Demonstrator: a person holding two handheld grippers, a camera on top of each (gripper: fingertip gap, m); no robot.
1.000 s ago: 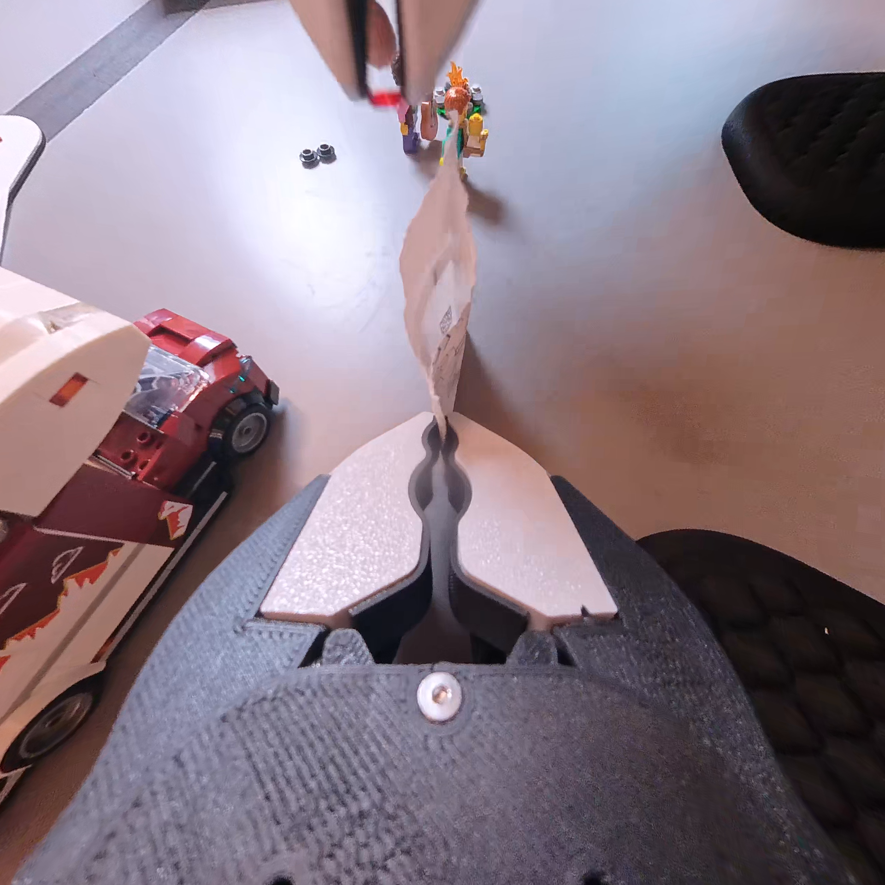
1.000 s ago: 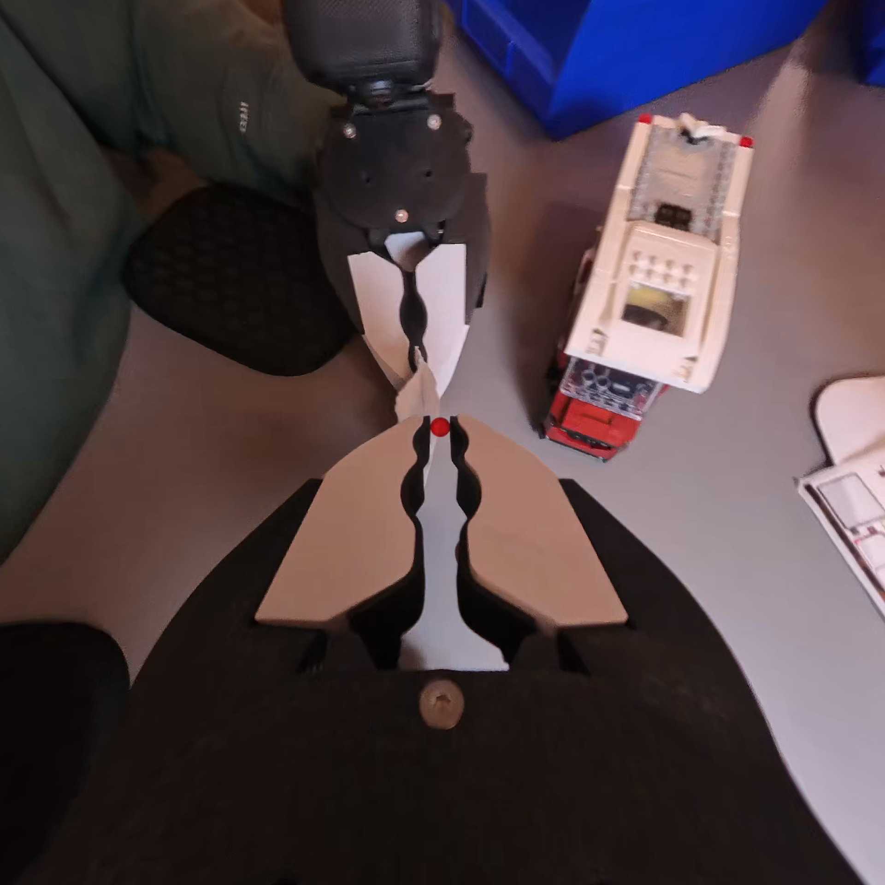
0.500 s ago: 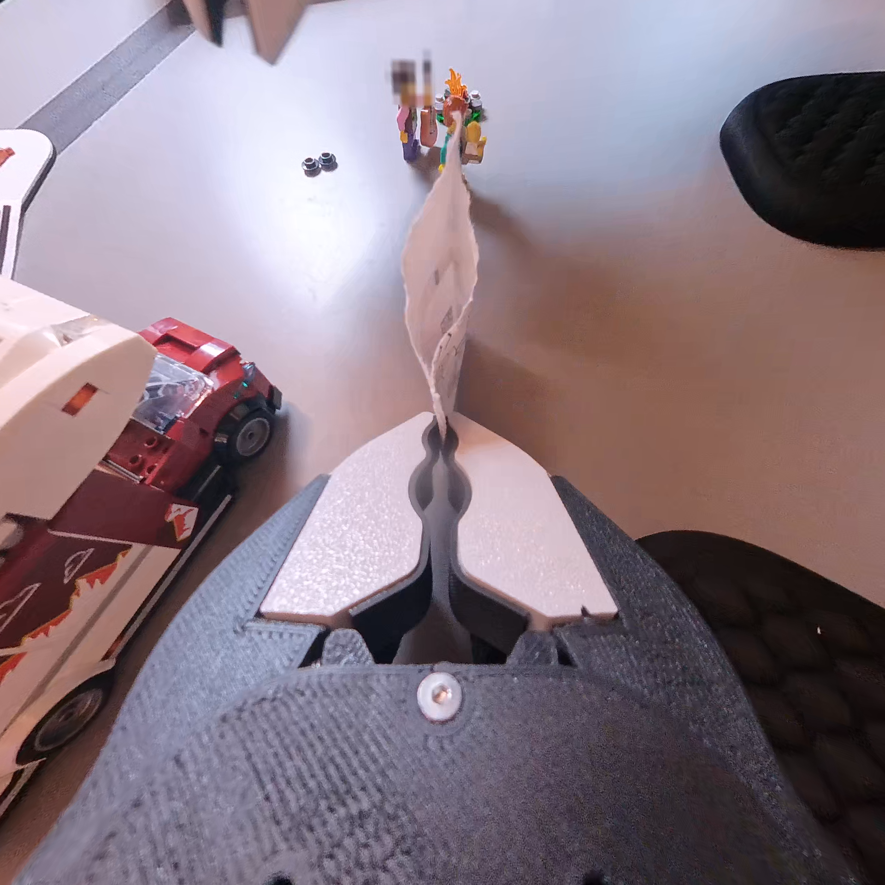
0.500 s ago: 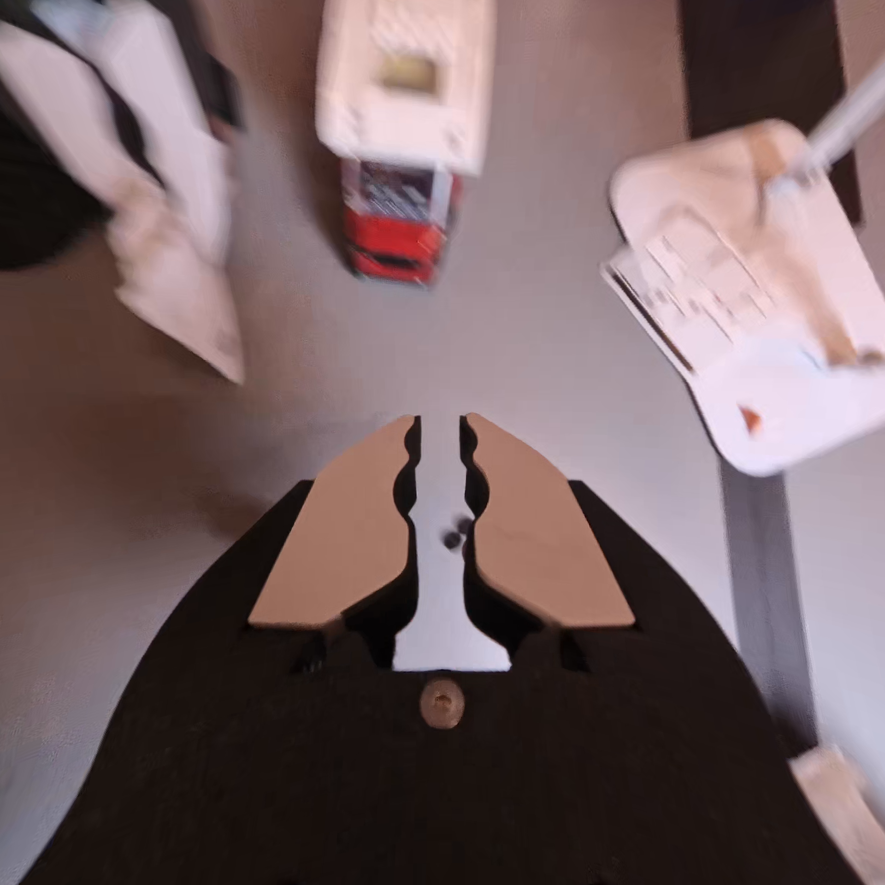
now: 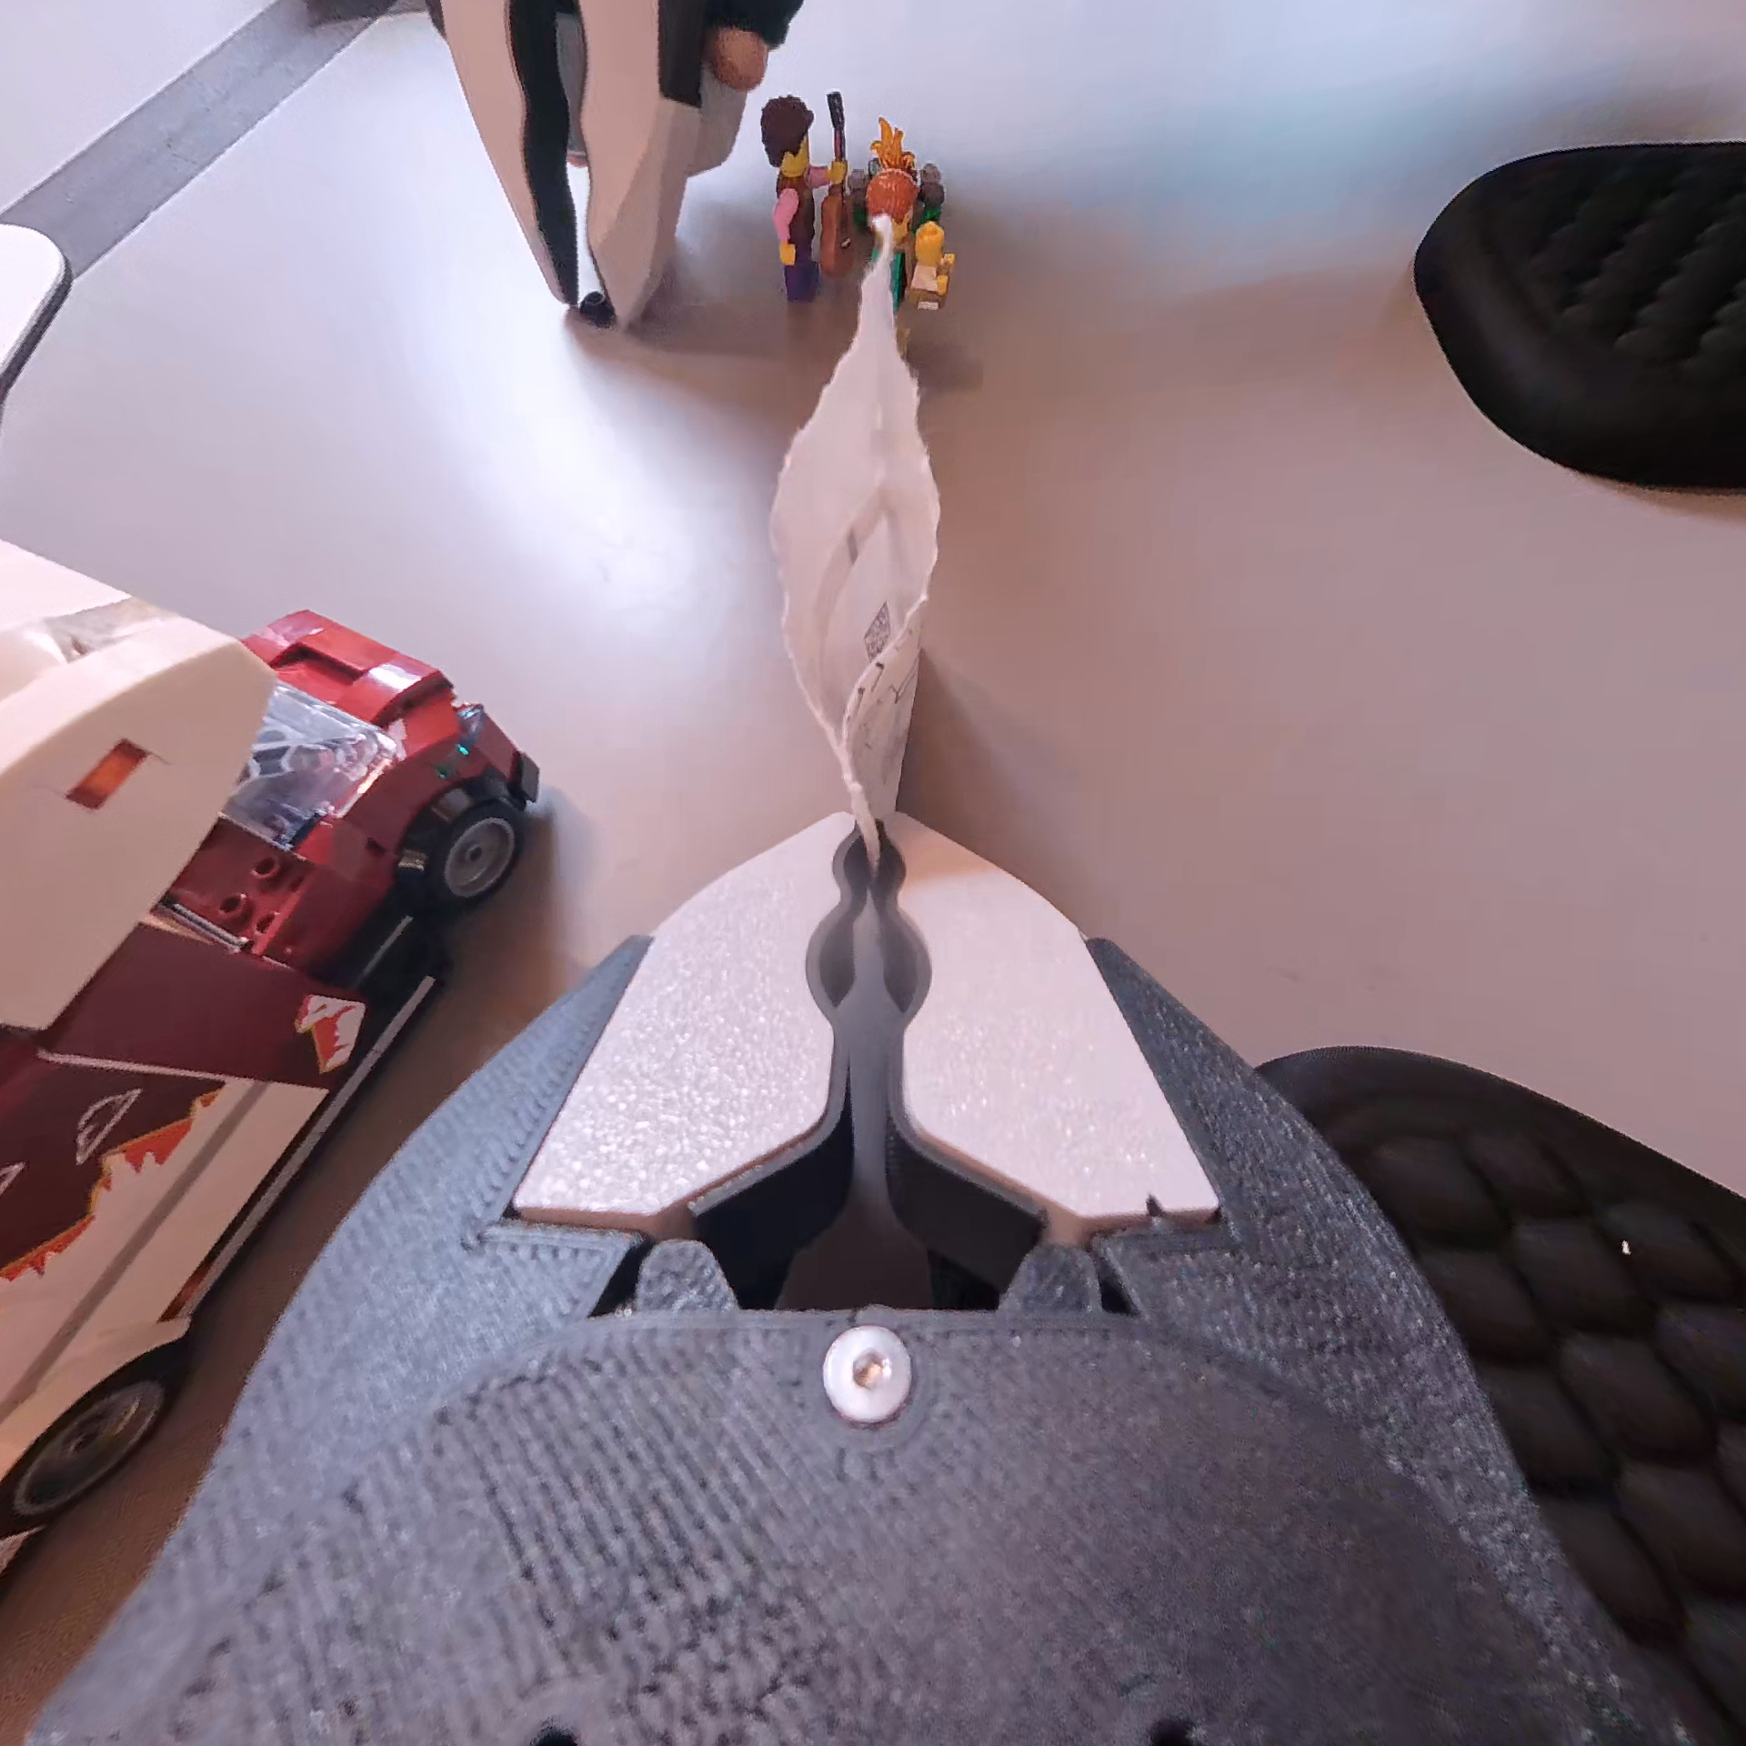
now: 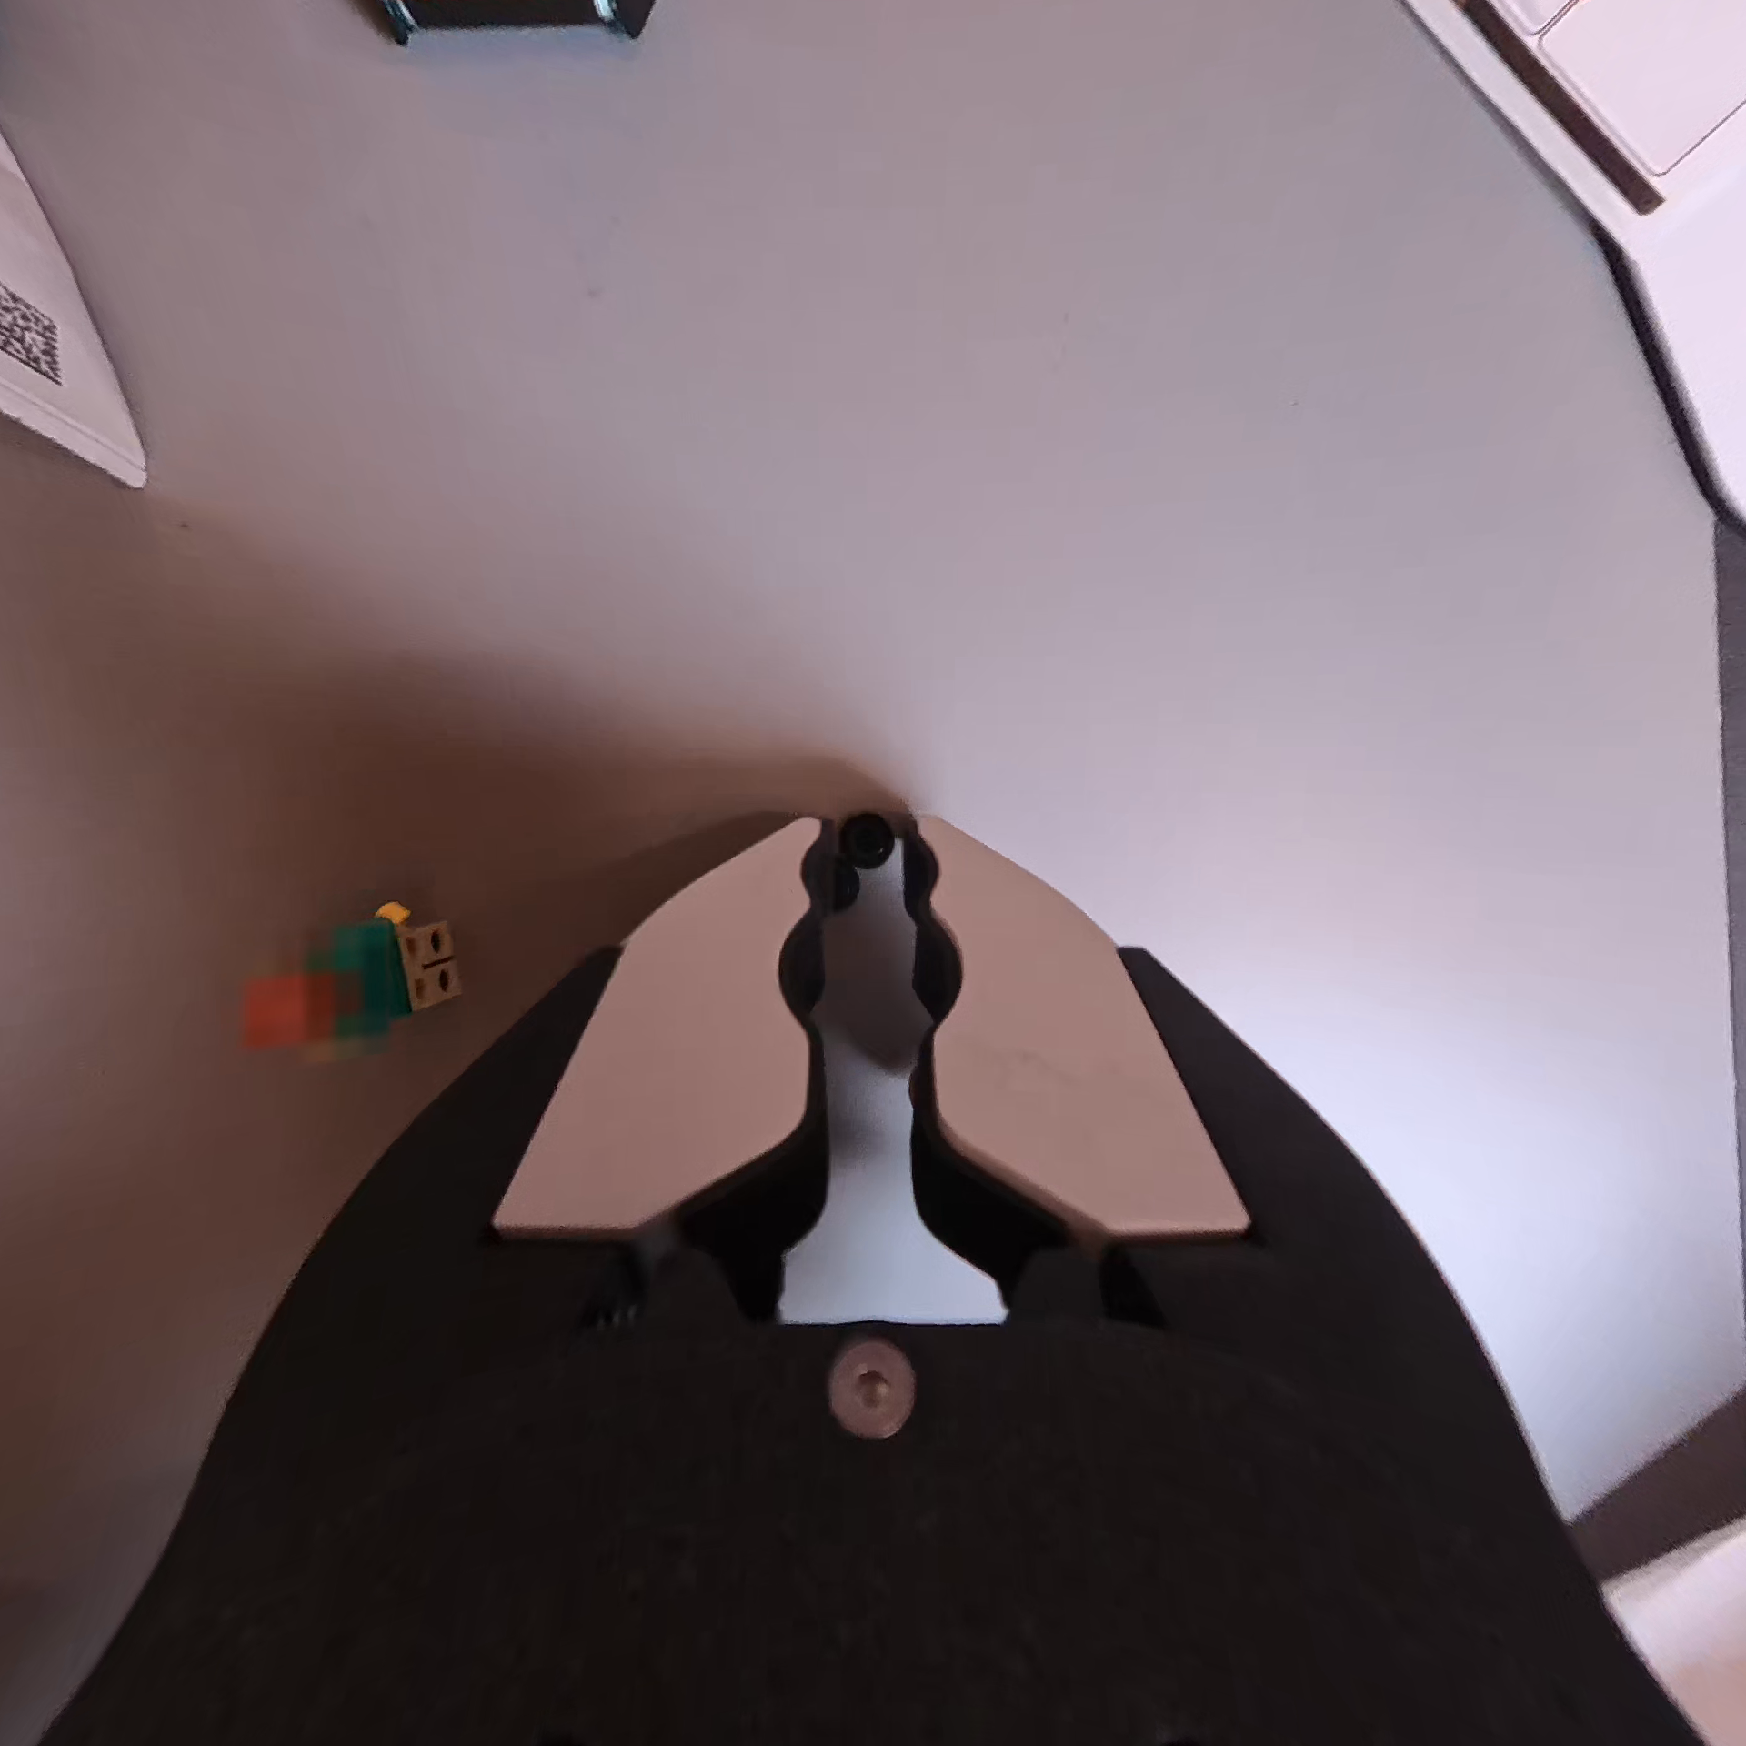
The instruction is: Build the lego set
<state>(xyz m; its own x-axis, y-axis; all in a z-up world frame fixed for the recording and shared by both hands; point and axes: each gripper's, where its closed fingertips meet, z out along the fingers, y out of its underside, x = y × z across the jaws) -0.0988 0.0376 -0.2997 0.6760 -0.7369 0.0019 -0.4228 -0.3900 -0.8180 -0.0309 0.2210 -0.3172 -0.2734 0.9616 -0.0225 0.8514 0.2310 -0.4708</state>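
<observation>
The counter (image 5: 1228,756) carries a white and red toy truck (image 5: 142,850) at the left and a black pad (image 5: 1606,312) at the far right.

The left hand-held gripper (image 5: 874,831) is closed on the bottom corner of a torn white paper bag (image 5: 860,529). Only the fingertips pinch it, so the hold looks thin, and the bag rises in a twist towards a group of toy figures (image 5: 869,217).

The right hand-held gripper (image 6: 864,831) points down at the counter with its jaws narrow. A black stud (image 6: 867,839) sits between the very tips. I cannot tell whether both pads press on it. A second stud (image 6: 836,883) lies just behind, against the left finger, and it could easily be nudged.
</observation>
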